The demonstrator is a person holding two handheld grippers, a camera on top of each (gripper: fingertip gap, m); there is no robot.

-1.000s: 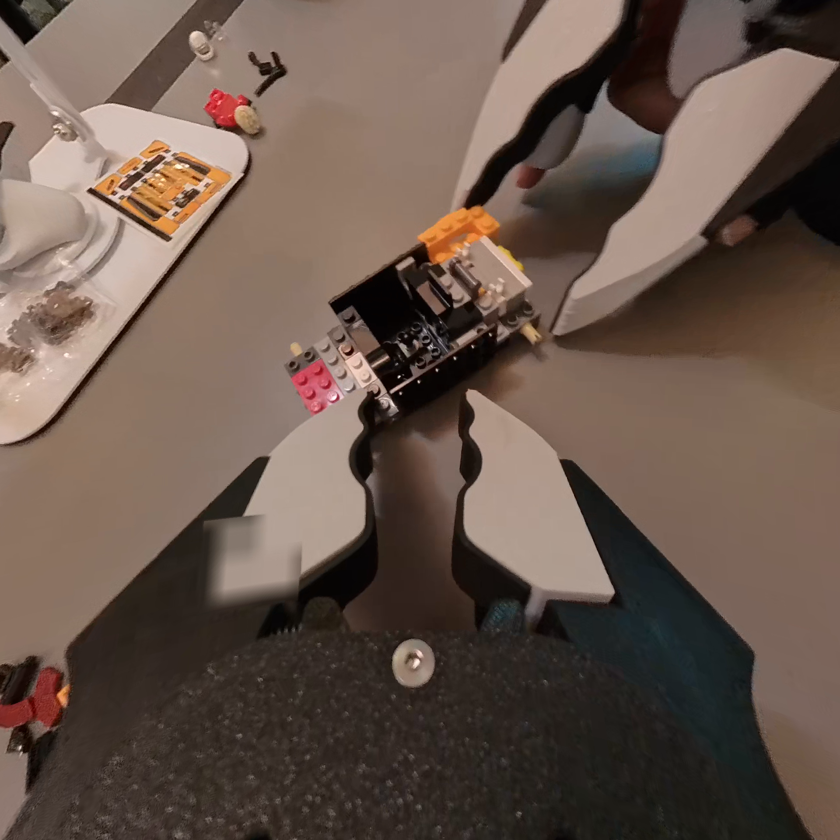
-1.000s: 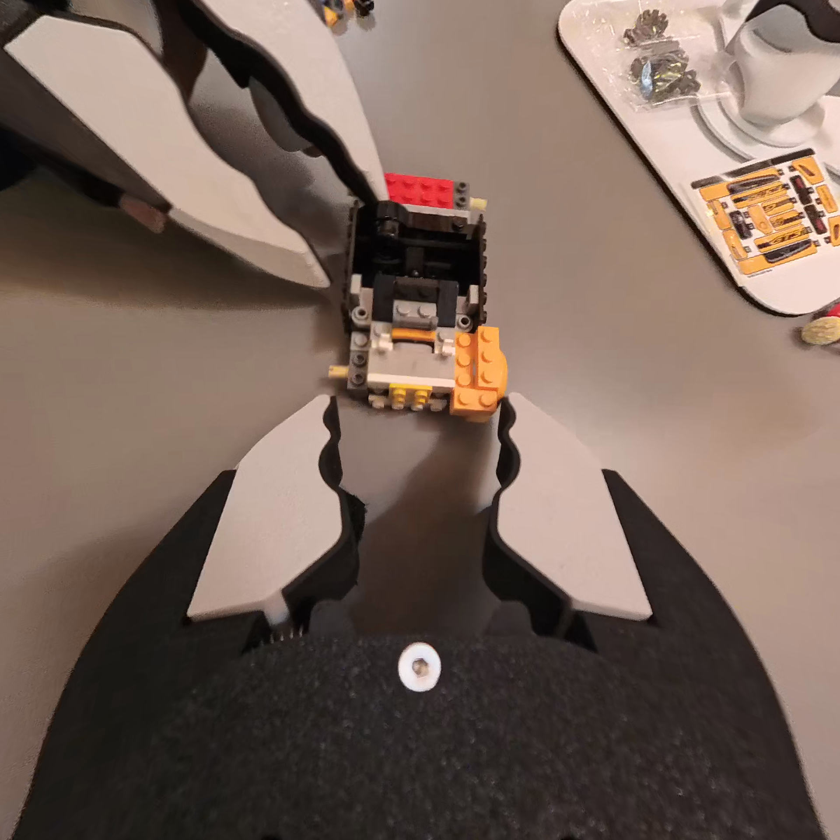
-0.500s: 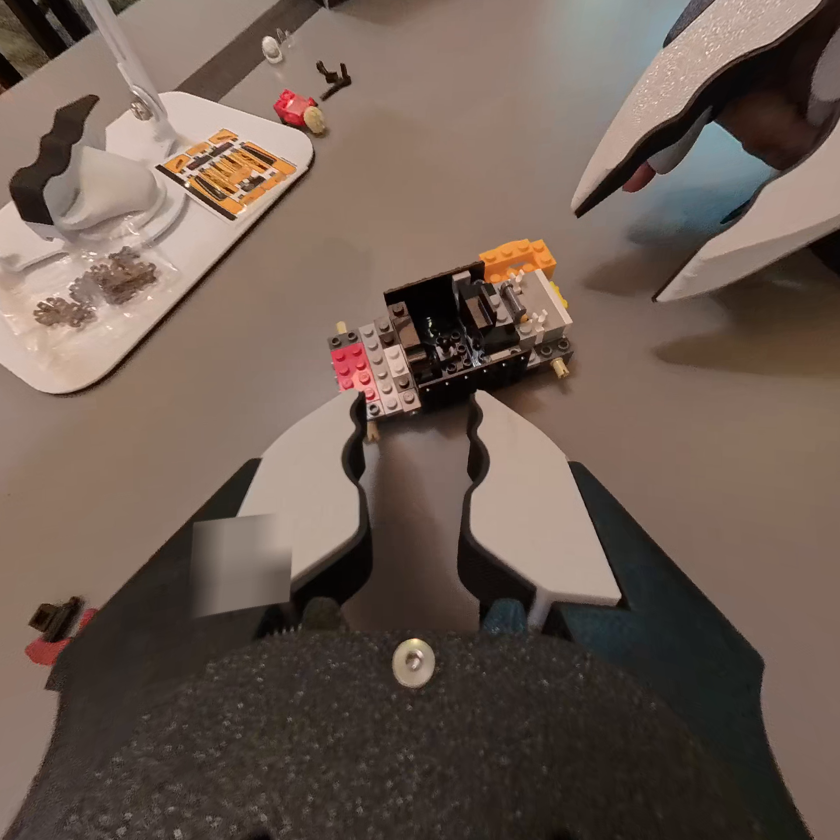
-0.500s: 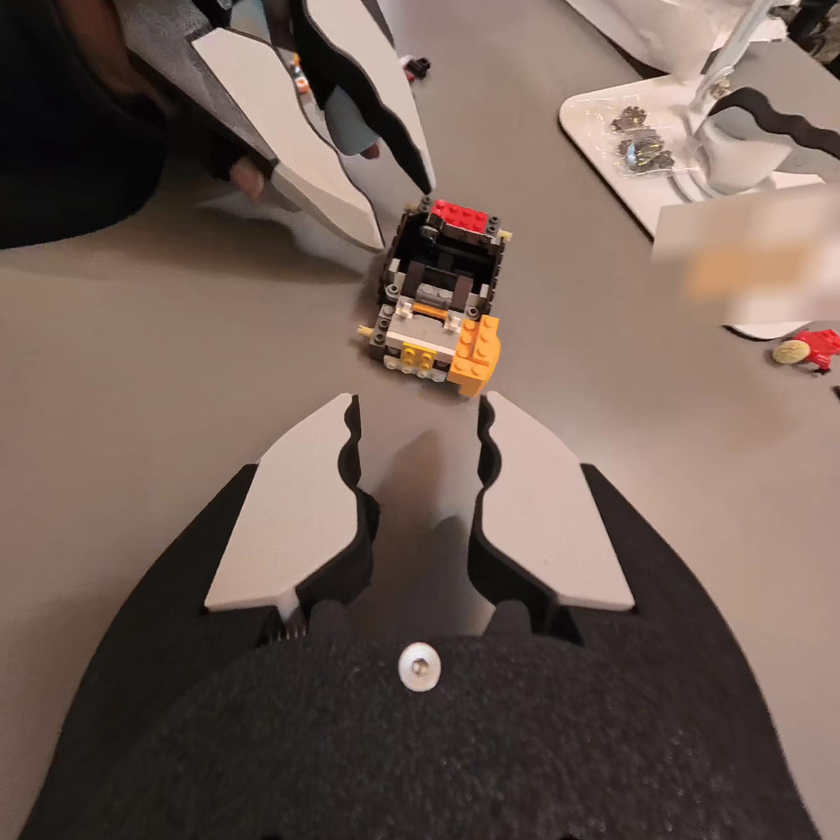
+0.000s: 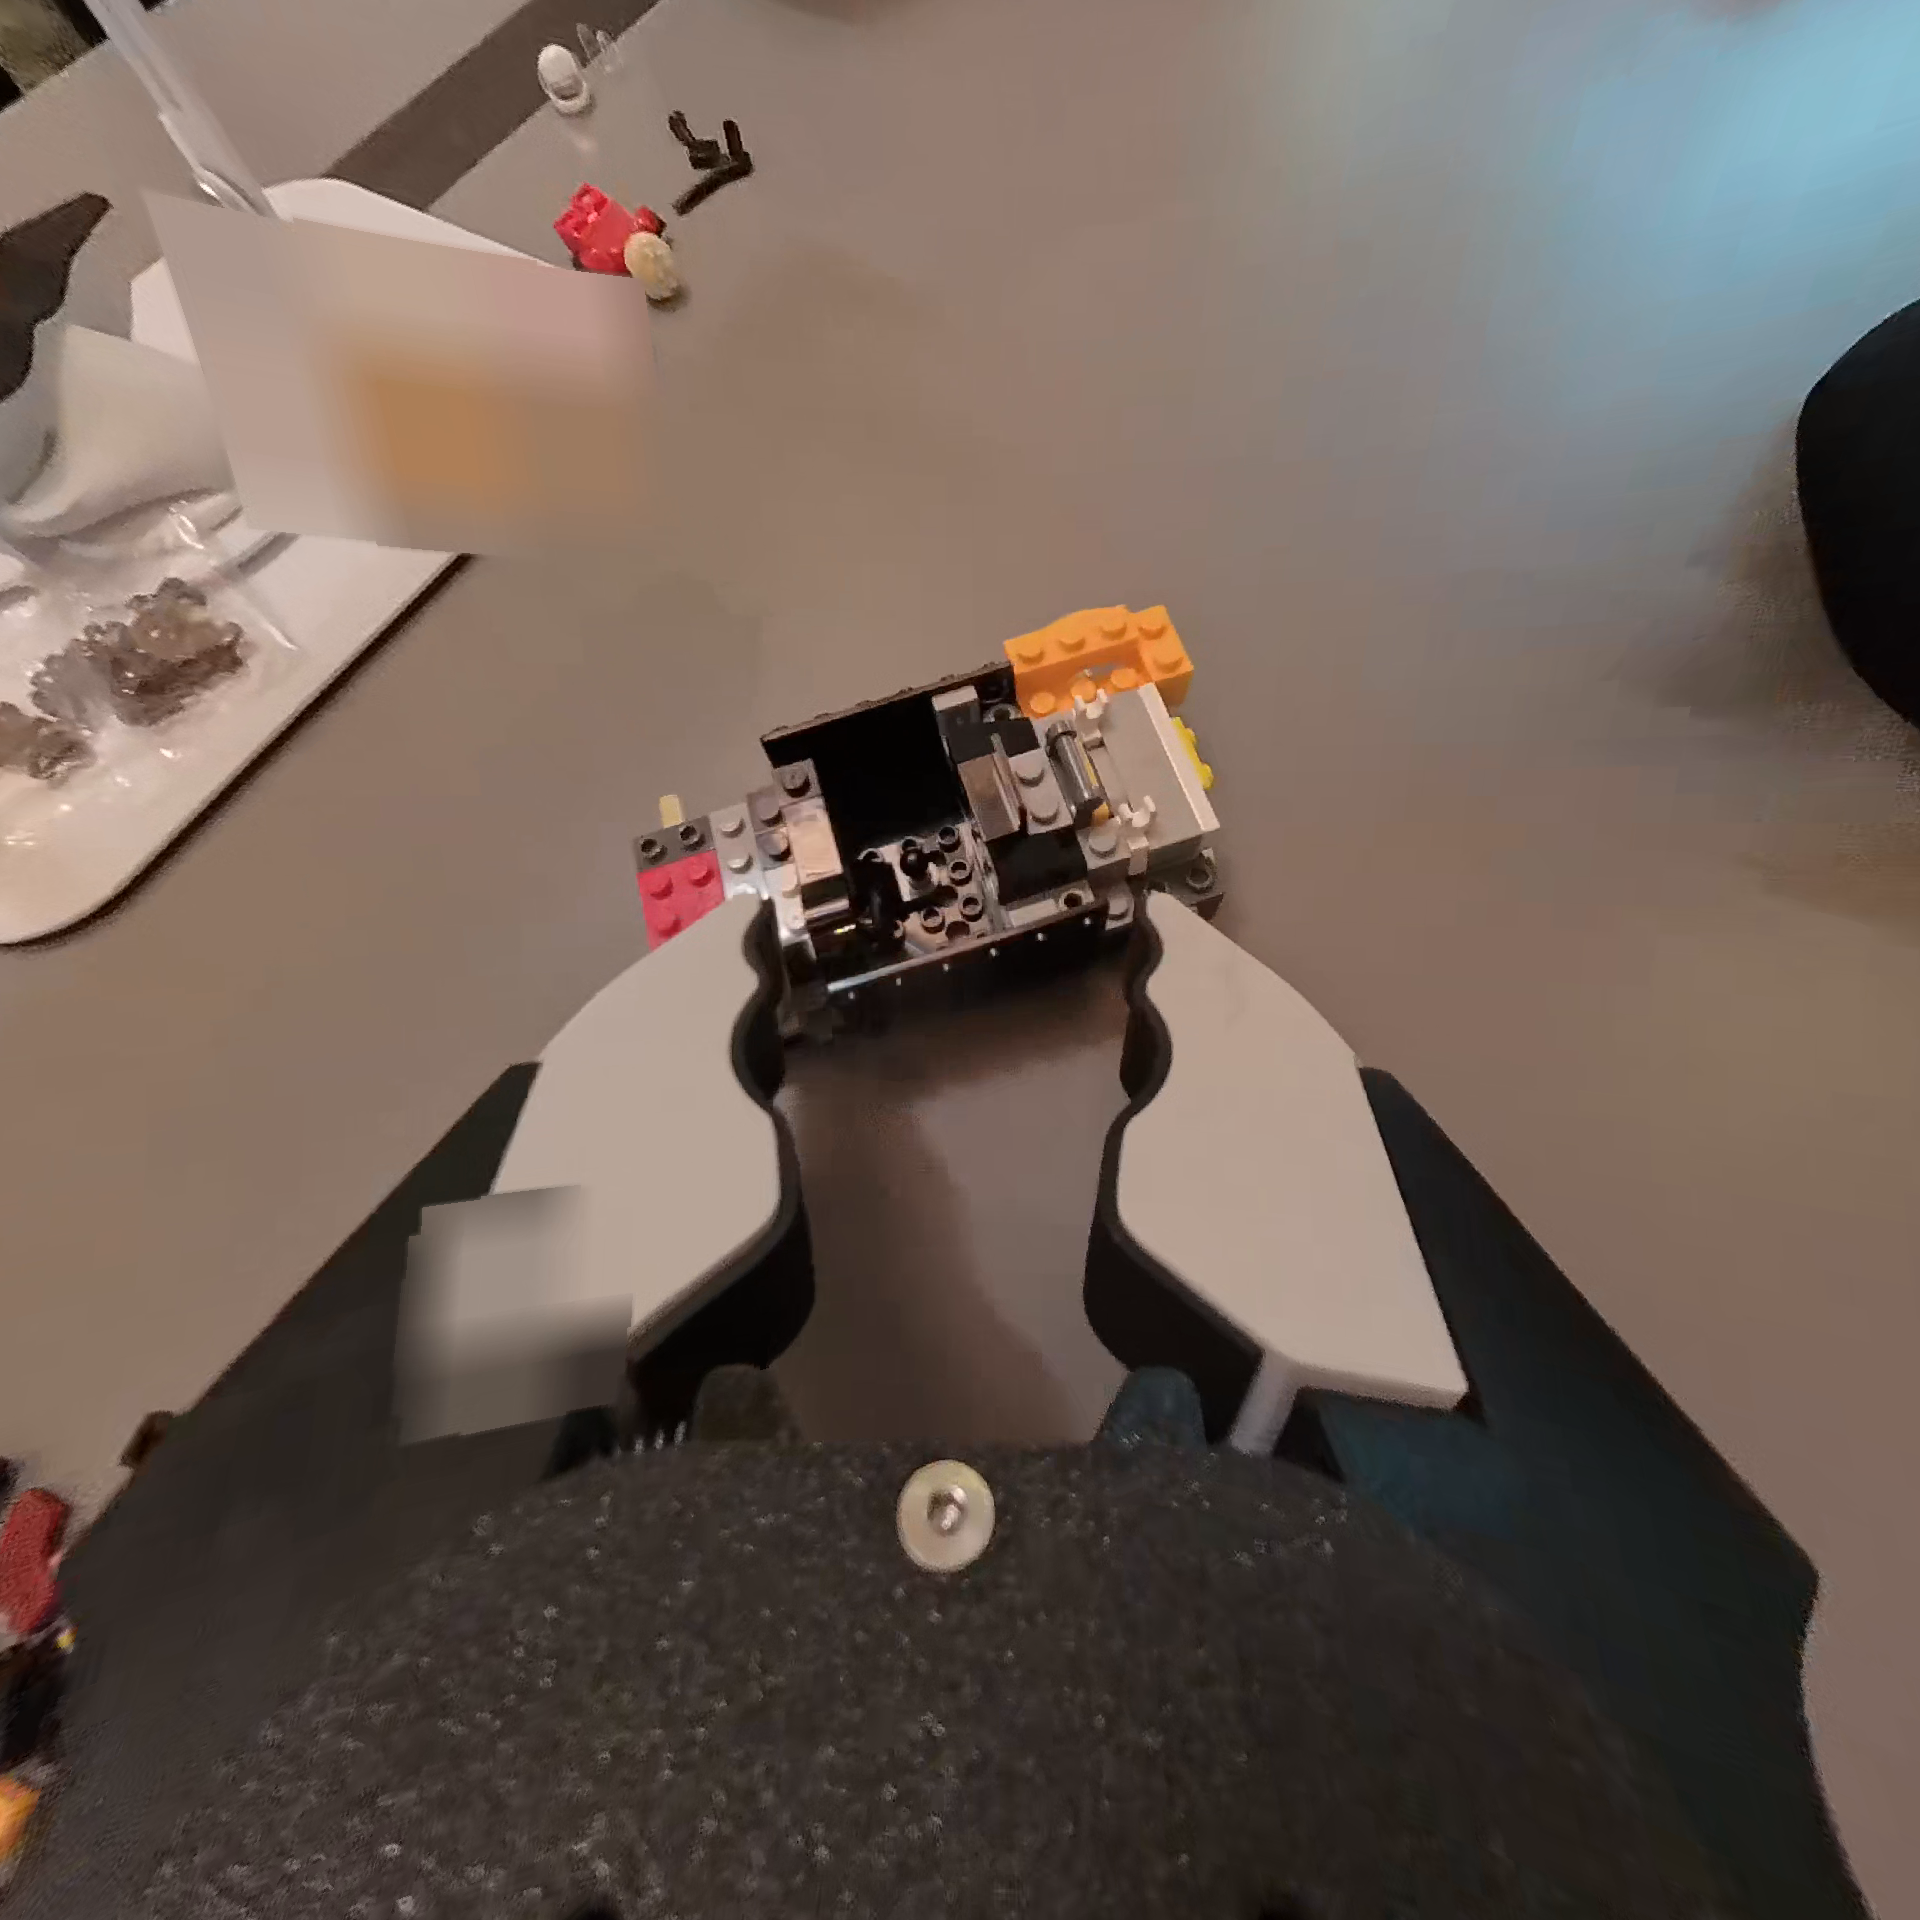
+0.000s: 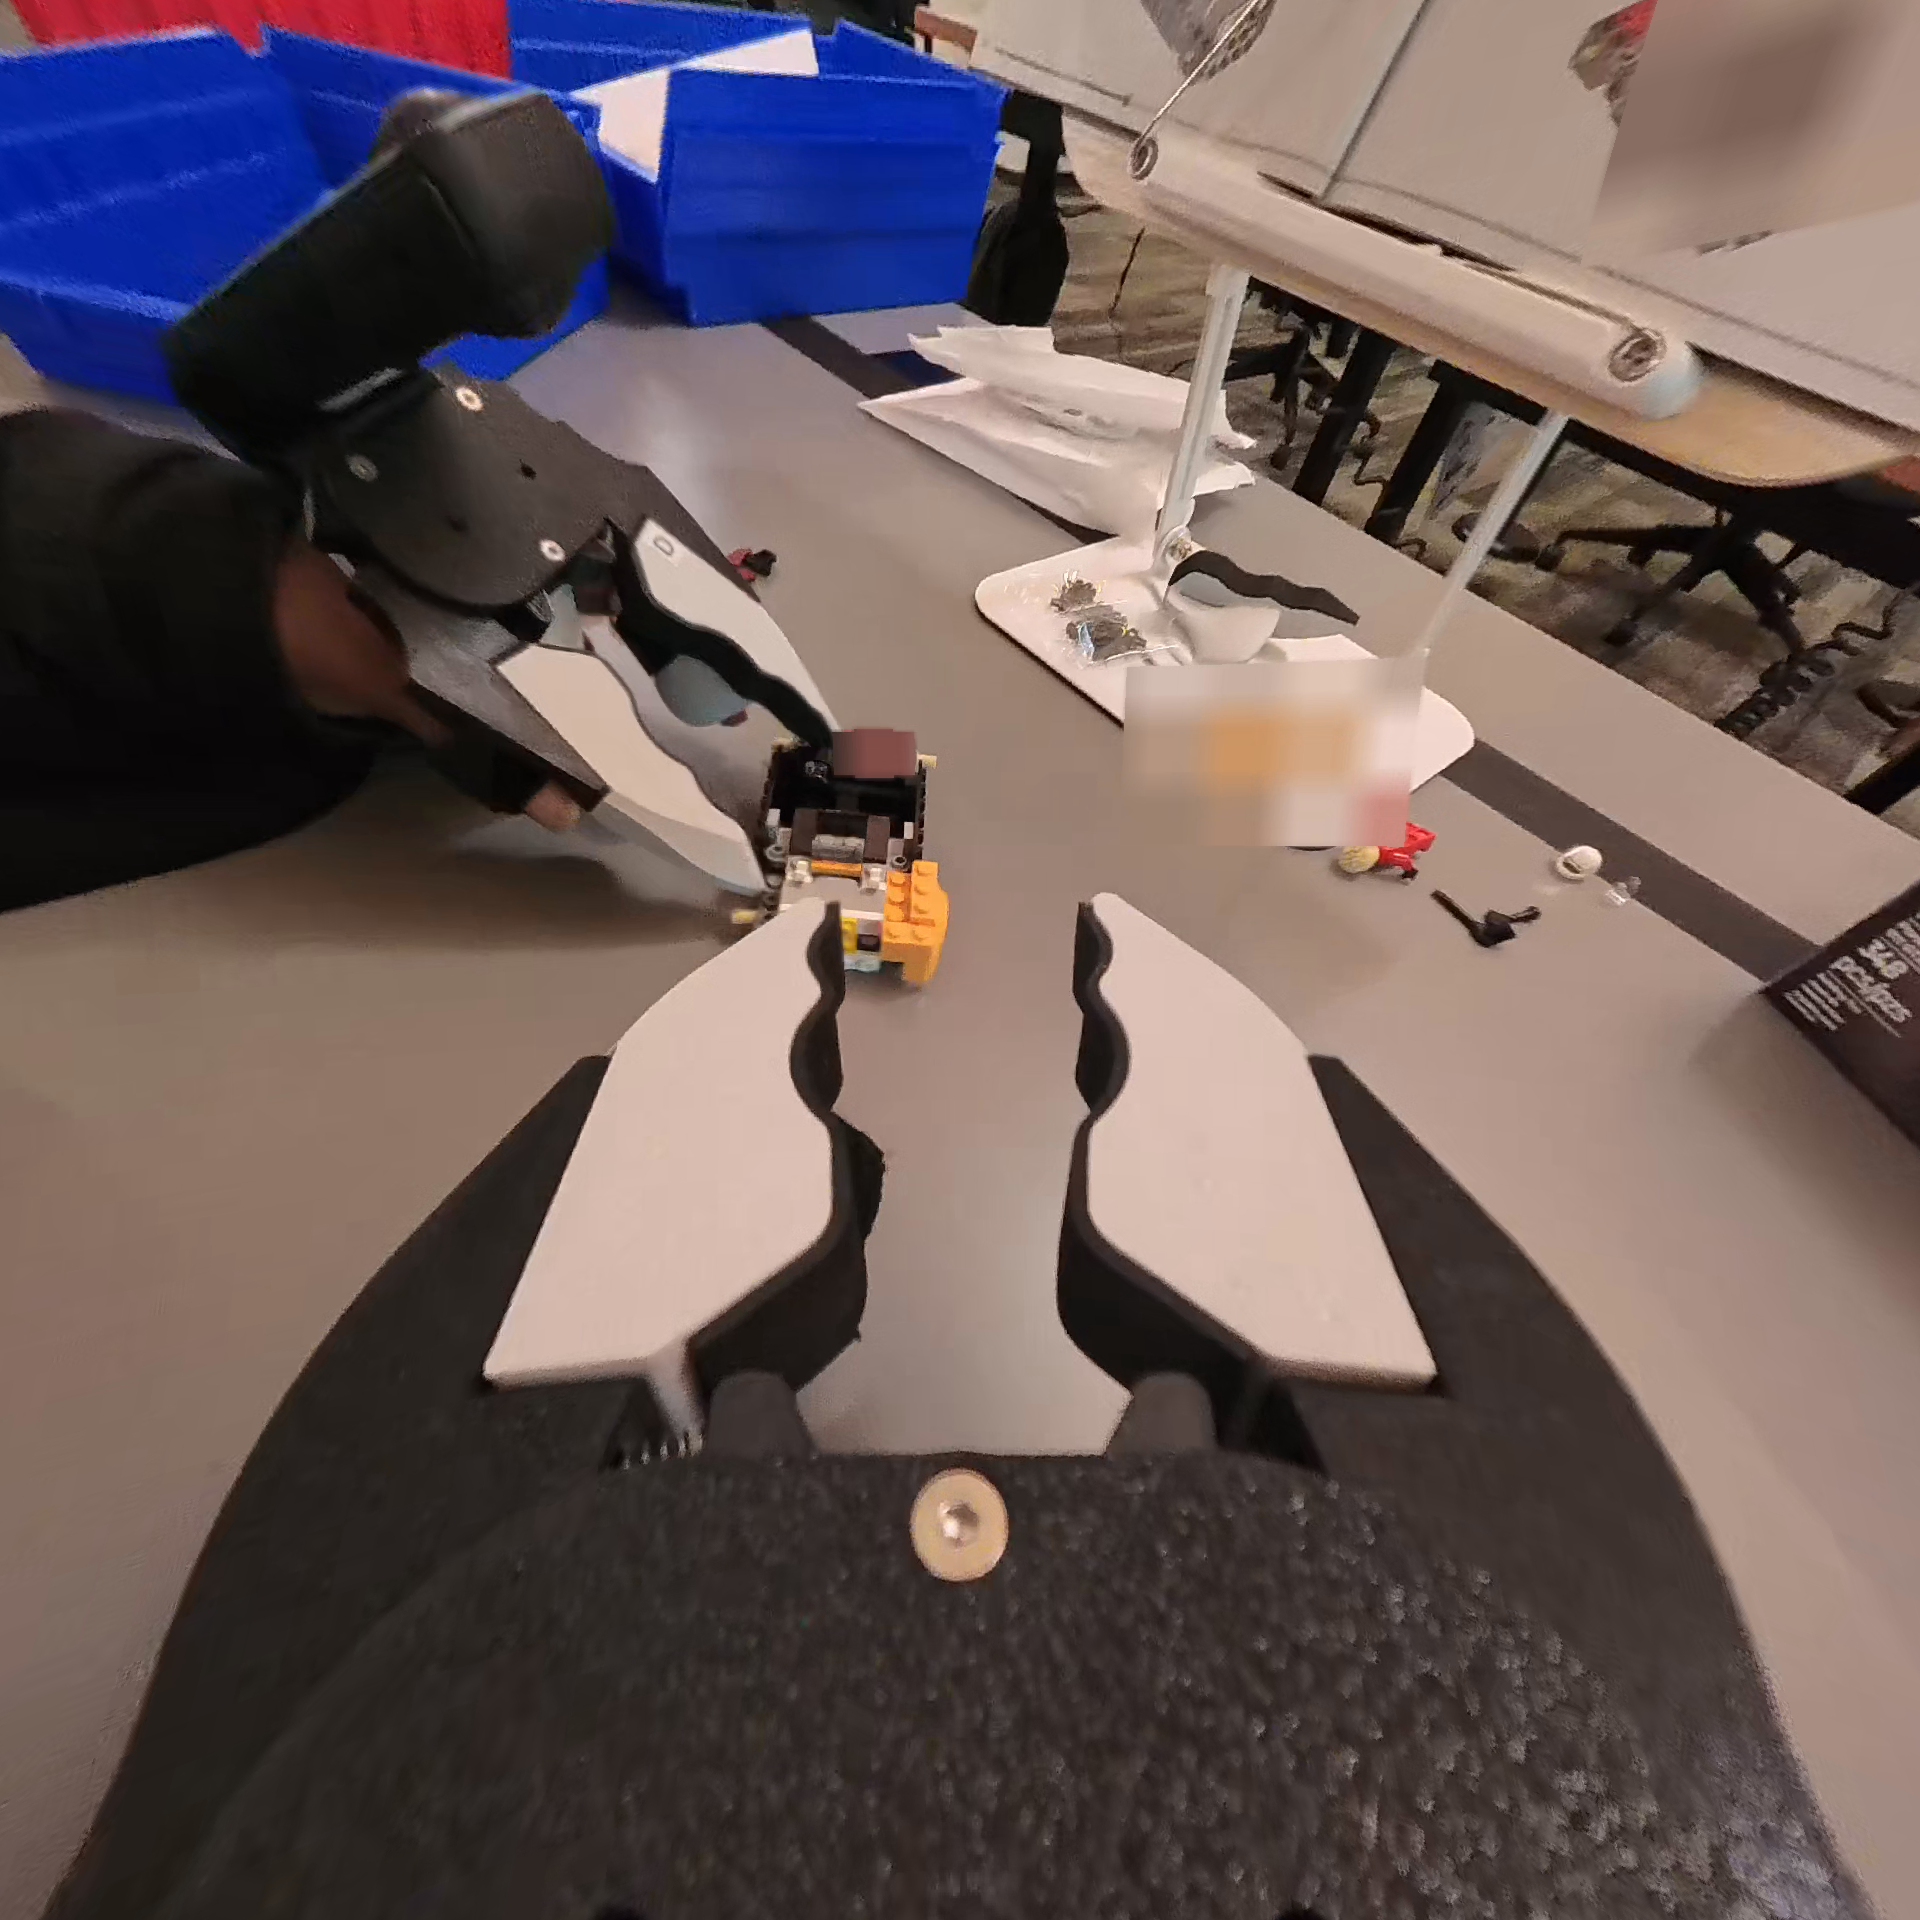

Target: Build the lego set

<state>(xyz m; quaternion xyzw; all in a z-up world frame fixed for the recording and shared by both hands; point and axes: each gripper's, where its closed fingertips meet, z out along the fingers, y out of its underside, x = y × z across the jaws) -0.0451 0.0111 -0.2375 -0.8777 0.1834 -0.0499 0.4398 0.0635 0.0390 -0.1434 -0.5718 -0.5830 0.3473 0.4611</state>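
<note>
A: What has changed in the last second?

B: Two items. Our left gripper (image 5: 945, 920) has opened wider and moved in, so its jaws now bracket the near side wall of the lego vehicle (image 5: 935, 821), one tip at each end of the black body. The tips look to be touching or almost touching; we cannot tell whether they are clamping. Our right gripper (image 6: 951, 925) has pulled back and risen. A second ago it sat close against the orange end of the model; now it is empty, jaws moderately apart, and stands off from that end.

A: Meaning for the build?

B: We judge this a hand-over of support: the left tool steadies the chassis while the right is free to fetch the next part. Loose parts lie well apart on the grey table (image 5: 1351, 364): a red brick with a tan round piece (image 5: 613, 234) and small black pieces (image 5: 712, 156).

A: Condition of the model?

B: It sits upright on the table, unfinished. An open black compartment occupies the middle, showing studs inside. A red plate (image 5: 681, 899) and grey plates form one end; a white-grey block, a yellow part and an orange arch brick (image 5: 1101, 655) form the other. Tan axle pins project; no wheels are fitted.
</note>
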